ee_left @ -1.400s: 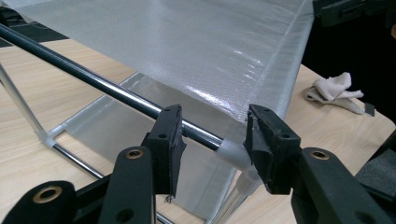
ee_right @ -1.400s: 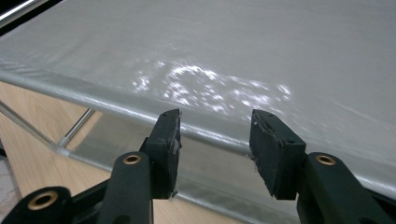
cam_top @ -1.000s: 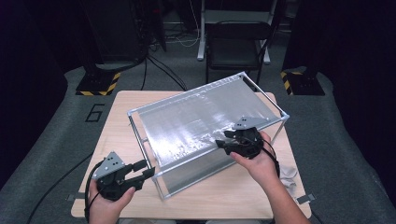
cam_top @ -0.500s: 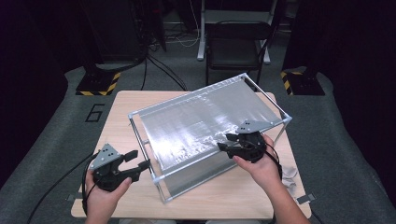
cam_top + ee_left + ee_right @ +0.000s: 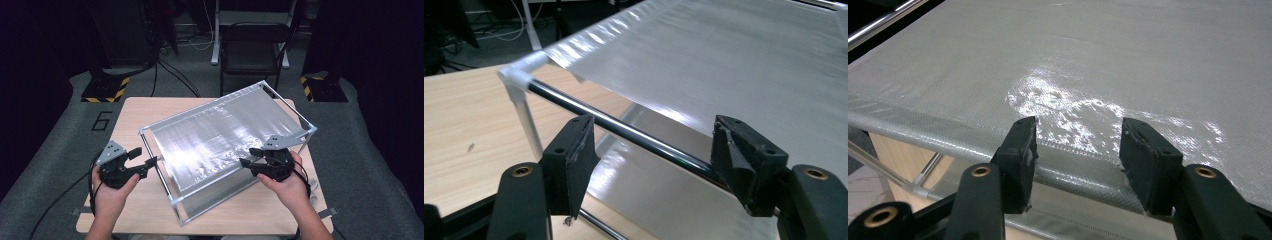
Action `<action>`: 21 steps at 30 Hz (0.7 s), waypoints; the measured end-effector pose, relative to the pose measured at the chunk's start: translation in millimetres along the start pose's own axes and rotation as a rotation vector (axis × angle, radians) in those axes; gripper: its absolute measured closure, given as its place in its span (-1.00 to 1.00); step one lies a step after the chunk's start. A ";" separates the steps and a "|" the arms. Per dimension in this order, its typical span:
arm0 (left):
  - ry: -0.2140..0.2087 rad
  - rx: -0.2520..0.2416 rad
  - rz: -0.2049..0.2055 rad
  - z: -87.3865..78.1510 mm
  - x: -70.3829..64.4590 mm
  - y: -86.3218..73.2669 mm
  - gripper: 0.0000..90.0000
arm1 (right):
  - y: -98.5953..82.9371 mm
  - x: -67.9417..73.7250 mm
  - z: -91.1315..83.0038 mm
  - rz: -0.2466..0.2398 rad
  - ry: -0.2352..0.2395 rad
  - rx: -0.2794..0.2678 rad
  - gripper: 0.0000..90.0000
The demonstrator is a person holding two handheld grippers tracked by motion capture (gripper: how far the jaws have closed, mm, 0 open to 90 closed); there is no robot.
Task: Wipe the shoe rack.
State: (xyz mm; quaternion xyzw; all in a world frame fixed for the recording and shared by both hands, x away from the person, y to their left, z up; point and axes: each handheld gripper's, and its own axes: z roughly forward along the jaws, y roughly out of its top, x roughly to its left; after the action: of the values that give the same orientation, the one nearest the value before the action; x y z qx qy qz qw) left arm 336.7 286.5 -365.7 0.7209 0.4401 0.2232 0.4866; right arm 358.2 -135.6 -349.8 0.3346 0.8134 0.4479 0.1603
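High view: a box-shaped rack (image 5: 227, 150) of thin metal rods with white corner joints stands skewed on the light wooden table (image 5: 130, 112), filling the centre of the frame; a silvery woven sheet (image 5: 220, 135) is stretched across its top, with a second layer lower down.

Left gripper (image 5: 146, 161) sits at lower left of the frame, held in the left hand (image 5: 112, 192), its tips at the rack's near-left top rod (image 5: 159, 167); in the left gripper view the jaws are spread wide, the dark rod (image 5: 624, 131) running between them, not clamped; white corner joint (image 5: 516, 77) at upper left.

Right gripper (image 5: 250, 157) is at centre right, held in the right hand (image 5: 287, 187), over the sheet's near edge; in the right gripper view the jaws are parted, the hem of the sheet (image 5: 1073, 165) between them; whether the pads touch the fabric I cannot tell.

Beyond the table, top centre: a black folding chair (image 5: 250, 50); grey carpet (image 5: 60, 135) marked "6" at left.
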 end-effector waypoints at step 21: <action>0.080 -0.015 -0.019 41.0 47.1 15.7 -0.37 | -9.8 2.9 -11.2 0.028 -0.033 -0.015 0.01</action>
State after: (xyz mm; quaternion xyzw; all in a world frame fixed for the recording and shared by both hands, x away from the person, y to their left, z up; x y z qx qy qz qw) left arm 398.2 303.7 -374.1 0.7037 0.4642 0.2507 0.4759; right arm 345.8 -144.3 -351.8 0.3522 0.8024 0.4508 0.1699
